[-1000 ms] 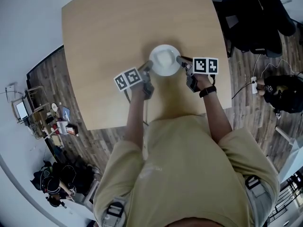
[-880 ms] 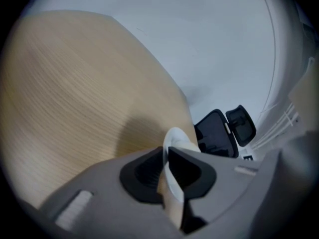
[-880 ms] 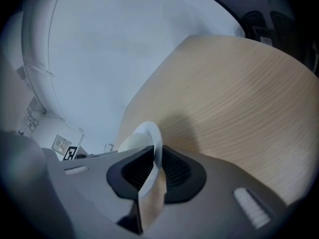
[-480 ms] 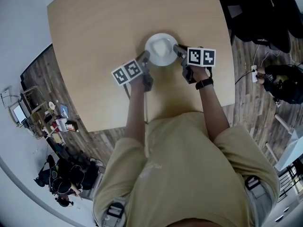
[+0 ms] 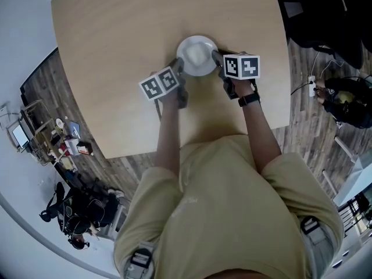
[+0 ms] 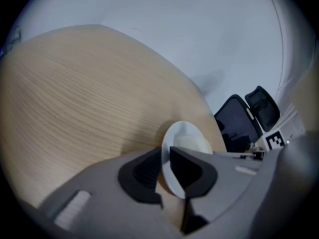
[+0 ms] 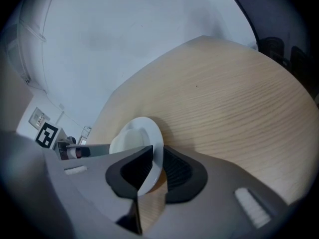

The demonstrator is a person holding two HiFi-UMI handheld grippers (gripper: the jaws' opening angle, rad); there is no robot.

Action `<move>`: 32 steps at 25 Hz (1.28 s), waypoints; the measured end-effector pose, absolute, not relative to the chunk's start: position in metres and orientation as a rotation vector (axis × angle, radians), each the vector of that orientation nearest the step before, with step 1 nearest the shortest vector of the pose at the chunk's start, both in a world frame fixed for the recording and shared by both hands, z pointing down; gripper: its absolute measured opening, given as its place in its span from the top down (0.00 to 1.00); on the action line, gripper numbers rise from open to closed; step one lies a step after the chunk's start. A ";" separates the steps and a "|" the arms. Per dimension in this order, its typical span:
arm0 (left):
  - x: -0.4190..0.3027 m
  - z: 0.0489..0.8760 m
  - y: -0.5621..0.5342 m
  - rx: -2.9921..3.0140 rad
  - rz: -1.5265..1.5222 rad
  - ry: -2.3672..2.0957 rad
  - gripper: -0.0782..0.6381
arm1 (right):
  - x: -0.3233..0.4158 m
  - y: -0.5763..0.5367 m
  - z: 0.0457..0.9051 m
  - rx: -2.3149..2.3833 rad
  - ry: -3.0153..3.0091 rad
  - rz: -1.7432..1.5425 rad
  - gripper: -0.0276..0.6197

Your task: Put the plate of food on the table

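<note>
Item: white plate (image 5: 187, 45) of pale food (image 5: 199, 55), resting mid-desk (image 5: 116, 51). Likely stiff, breakable and slick-rimmed; best held level by opposite edges. Left gripper (image 5: 178, 67) and right gripper (image 5: 216, 57) have their jaws spreading, the rim between each pair.

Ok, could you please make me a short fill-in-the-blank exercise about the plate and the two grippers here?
1. The plate of food is ____ in colour.
2. The table under it is made of ____.
3. The left gripper and the right gripper each have the plate's ____ between their jaws.
Missing words: white; wood; rim.
Note: both grippers' jaws are opening at this moment.
</note>
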State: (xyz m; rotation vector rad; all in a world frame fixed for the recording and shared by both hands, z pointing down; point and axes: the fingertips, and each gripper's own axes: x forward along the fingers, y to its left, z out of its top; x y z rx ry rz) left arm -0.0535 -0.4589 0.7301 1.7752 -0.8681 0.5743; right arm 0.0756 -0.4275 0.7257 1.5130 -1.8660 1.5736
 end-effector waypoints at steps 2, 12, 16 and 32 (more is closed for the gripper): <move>-0.052 0.730 -0.457 1.777 0.575 -0.872 0.82 | 0.077 -0.425 0.728 1.504 -1.862 1.530 0.85; -0.069 0.696 -0.447 1.896 0.601 -0.961 0.68 | 0.092 -0.415 0.700 1.595 -1.963 1.247 0.72; -0.074 0.656 -0.442 2.042 0.527 -1.058 0.67 | 0.095 -0.407 0.661 1.649 -2.056 1.067 0.72; -0.083 0.515 -0.342 2.467 0.331 -1.396 0.82 | 0.103 -0.314 0.491 1.932 -2.287 0.353 0.87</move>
